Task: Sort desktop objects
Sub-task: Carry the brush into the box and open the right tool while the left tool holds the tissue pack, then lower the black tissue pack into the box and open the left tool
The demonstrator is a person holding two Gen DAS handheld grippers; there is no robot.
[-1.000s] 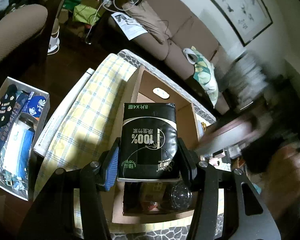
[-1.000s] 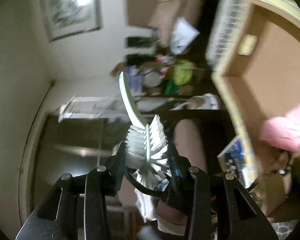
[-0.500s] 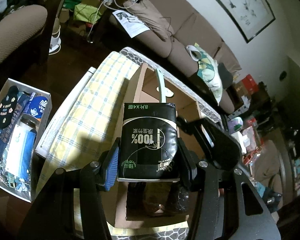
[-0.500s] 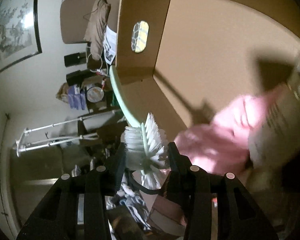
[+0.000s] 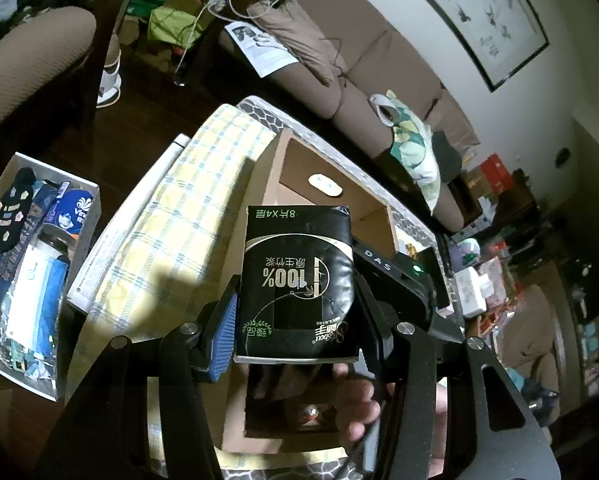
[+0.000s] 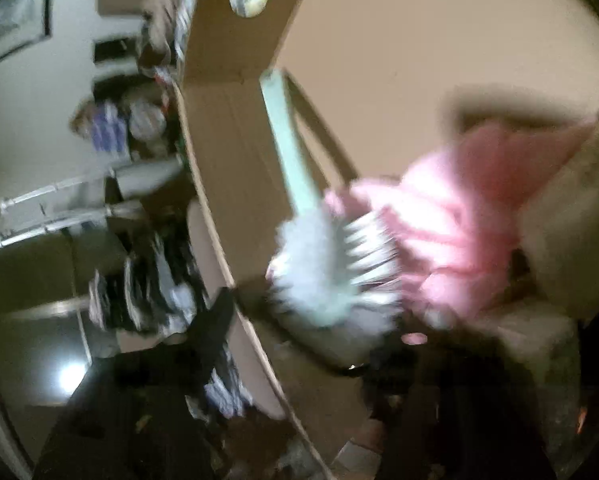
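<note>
**Brush going into the cardboard box, tissue pack waiting above it**

The white-bristled brush (image 6: 331,276) with the pale green handle is lying blurred inside the cardboard box (image 6: 219,128), its bristle head touching a pink fluffy item (image 6: 459,232) and its handle slanting up toward the box's corner. The right gripper's jaws have just been opening; its fingers are lost in dark blur at the bottom of the right wrist view, so whether the pads are touching the brush cannot be told.

The left gripper (image 5: 295,320) is clamping a black tissue pack (image 5: 297,284) between its pads at a middling width, hovering over the same cardboard box (image 5: 277,168), which is sitting on a yellow checked cloth (image 5: 187,216). A hand (image 5: 359,404) is showing under the pack, inside the box opening. To the left, a white bin (image 5: 93,216) is holding socks and bottles. A brown sofa (image 5: 359,64) is standing behind.
</note>
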